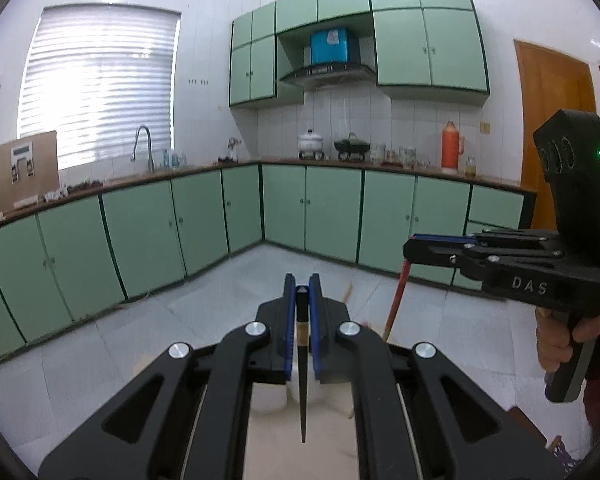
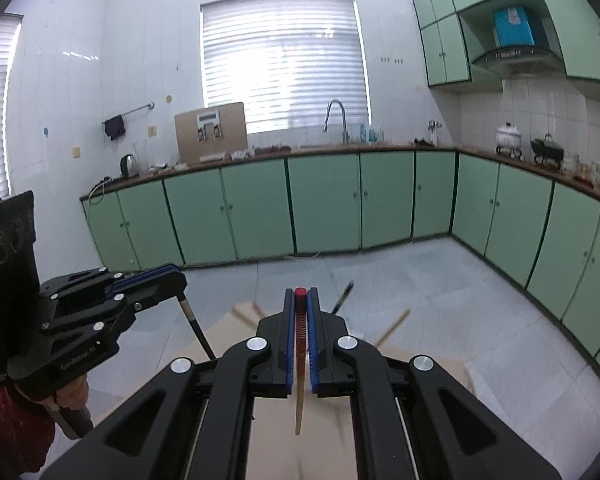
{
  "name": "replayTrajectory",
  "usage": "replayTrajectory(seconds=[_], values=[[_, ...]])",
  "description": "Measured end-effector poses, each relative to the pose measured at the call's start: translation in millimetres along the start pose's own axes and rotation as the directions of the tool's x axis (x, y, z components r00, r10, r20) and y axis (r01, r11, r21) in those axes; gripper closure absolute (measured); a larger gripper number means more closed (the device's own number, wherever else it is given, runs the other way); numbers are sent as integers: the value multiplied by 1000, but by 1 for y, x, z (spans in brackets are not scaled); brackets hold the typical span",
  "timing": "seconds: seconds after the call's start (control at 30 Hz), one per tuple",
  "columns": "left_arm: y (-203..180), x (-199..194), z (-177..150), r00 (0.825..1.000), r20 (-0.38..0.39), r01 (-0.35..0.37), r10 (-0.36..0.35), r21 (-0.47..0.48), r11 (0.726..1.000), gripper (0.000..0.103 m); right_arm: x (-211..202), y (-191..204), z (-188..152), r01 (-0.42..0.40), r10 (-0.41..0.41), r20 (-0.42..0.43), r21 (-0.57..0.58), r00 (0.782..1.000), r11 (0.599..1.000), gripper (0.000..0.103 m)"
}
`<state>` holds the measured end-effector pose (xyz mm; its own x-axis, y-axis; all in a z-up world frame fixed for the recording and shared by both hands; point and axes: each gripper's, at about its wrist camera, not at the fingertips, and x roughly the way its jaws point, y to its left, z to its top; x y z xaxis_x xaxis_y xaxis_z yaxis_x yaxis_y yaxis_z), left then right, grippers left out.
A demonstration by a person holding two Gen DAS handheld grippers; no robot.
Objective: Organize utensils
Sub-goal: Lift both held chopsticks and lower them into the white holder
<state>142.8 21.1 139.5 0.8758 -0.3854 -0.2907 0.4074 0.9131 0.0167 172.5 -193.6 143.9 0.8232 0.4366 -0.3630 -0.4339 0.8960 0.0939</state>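
black chopstick (image 1: 302,368): pinched between the blue pads of the left claw (image 1: 302,292), hanging point-down, tip dangling free above the pale table (image 1: 276,448). From the right wrist view you can see it (image 2: 196,326) sticking down out of that claw at a slant.

red chopstick (image 2: 299,360): same deal on the other side, clamped in the right claw (image 2: 300,294), red cap poking up at the pad tips, wooden lower end hanging straight down. In the left view only a reddish length (image 1: 396,300) shows below the claw.

left claw: narrow, closed on the black chopstick, held up in the air and pointed level across the kitchen; seen side-on at lower left (image 2: 176,280) in the right view.

right claw: also narrow, gripping the red chopstick, held about level, side-on (image 1: 410,248) with the person's hand (image 1: 568,340) wrapped on the grip.

count: two chopsticks held, one per claw. Three more blurry sticks (image 2: 392,326) are out past the right claw, too smeared to tell what they rest on.

white cup (image 1: 276,392): sits on the table under the left claw, mostly hidden.

background: green cabinets (image 1: 204,212), a faucet (image 1: 144,148), an orange thermos (image 1: 452,146), two pots (image 1: 352,146) on the stove.
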Motion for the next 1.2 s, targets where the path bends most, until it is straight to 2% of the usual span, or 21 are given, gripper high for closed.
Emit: replayTrajectory(seconds=[0.2, 0.4, 0.57, 0.73, 1.07, 1.13, 1.2], values=[[4, 26, 42, 997, 73, -39, 38, 16, 999, 97, 24, -8, 37, 42, -42, 37, -8, 998, 999, 97], [17, 68, 56, 996, 70, -61, 61, -3, 998, 97, 65, -22, 48, 88, -88, 44, -8, 995, 996, 97], [29, 106, 37, 995, 23, -92, 92, -6, 996, 97, 105, -30, 33, 116, -116, 12, -6, 993, 993, 97], [39, 132, 12, 994, -47, -103, 102, -12, 995, 97, 131, -36, 4, 115, -114, -40, 16, 993, 993, 97], [50, 153, -24, 985, -141, -101, 98, -14, 995, 95, 146, -45, -35, 119, -114, -131, 38, 985, 992, 97], [53, 152, -25, 984, -147, -105, 101, -20, 994, 89, 145, -46, -37, 119, -112, -141, 43, 984, 992, 96], [56, 145, -26, 985, -138, -107, 103, -26, 994, 77, 139, -47, -38, 124, -117, -133, 48, 984, 991, 96]])
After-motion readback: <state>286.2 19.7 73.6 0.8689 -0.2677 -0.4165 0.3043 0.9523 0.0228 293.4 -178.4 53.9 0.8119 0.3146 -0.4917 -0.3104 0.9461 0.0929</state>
